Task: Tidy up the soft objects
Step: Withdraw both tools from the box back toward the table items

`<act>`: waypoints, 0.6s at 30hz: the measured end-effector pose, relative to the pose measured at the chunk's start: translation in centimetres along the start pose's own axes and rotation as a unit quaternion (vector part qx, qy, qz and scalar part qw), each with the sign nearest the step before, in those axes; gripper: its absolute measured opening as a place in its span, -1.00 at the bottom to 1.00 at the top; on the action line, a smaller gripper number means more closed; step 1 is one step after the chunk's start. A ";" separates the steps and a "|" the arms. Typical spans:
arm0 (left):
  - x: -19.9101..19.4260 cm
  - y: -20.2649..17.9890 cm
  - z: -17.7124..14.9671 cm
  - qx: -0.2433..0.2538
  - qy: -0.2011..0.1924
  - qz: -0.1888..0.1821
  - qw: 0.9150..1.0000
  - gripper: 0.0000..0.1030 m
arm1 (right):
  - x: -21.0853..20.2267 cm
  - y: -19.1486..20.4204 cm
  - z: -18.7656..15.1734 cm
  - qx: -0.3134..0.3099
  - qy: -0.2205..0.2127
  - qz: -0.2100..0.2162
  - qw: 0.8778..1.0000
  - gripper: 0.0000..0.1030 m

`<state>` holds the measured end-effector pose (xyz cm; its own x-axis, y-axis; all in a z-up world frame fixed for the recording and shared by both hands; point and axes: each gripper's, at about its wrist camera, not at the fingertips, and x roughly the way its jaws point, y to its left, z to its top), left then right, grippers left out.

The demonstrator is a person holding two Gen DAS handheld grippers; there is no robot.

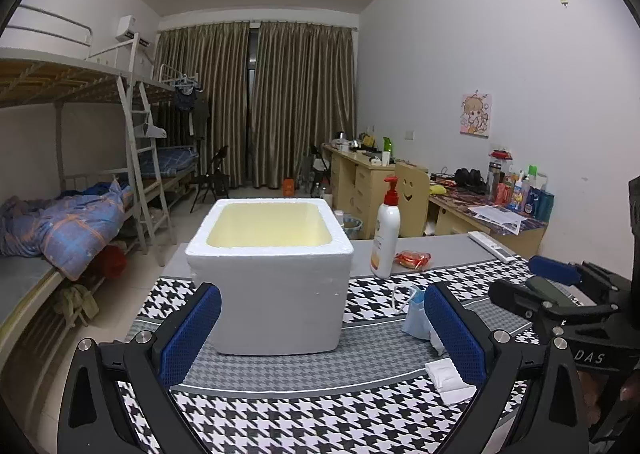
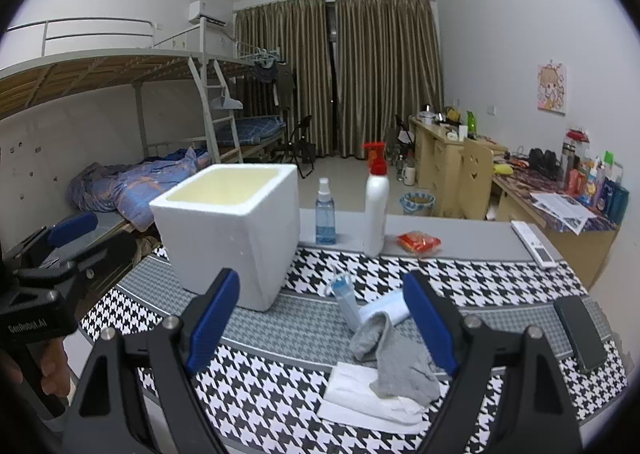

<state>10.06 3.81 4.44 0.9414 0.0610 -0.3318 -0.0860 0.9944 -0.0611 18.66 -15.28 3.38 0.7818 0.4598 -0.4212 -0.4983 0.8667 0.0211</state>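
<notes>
Both grippers hover above my houndstooth tablecloth (image 2: pixel 248 406) with nothing between their fingers. On the left, my left gripper (image 1: pixel 322 328) sits level and low, jaws spread wide, facing the white foam box (image 1: pixel 272 274), which stands upright just ahead with its cream interior open to the top. Going right in that view, a light-blue face mask (image 1: pixel 416 316) lies crumpled beside the right blue pad, and a folded white cloth (image 1: pixel 448 374) lies partly behind it. My right gripper (image 2: pixel 322 320) is likewise held level with its jaws wide apart. Through its camera the foam box is at left, then a blue spray bottle (image 2: pixel 325 215) and a white pump bottle (image 2: pixel 376 209) stand upright on the grey strip behind. Between the pads I see the soft pile: the mask, a white ribbed sock (image 2: pixel 386 308), a limp grey sock (image 2: pixel 394 362) draped over the white cloth. Farther right lie a red snack packet (image 2: pixel 418 242), a remote (image 2: pixel 534 244) and a dark phone (image 2: pixel 580 334).
</notes>
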 end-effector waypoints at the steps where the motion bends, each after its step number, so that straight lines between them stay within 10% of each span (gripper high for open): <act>1: 0.0 -0.1 -0.1 0.001 0.000 -0.003 1.000 0.98 | 0.1 -0.2 -0.1 0.001 0.001 -0.001 1.000 0.69; 18: 3.0 -3.0 -0.8 0.013 0.029 -0.046 0.998 0.98 | 0.4 -4.3 -1.9 0.026 0.021 -0.049 0.998 0.69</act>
<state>12.91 0.99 2.84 0.9243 -0.0357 -0.3799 0.0098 0.9975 -0.0699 20.34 -19.18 1.38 0.8090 0.3649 -0.4608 -0.3994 0.9164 0.0245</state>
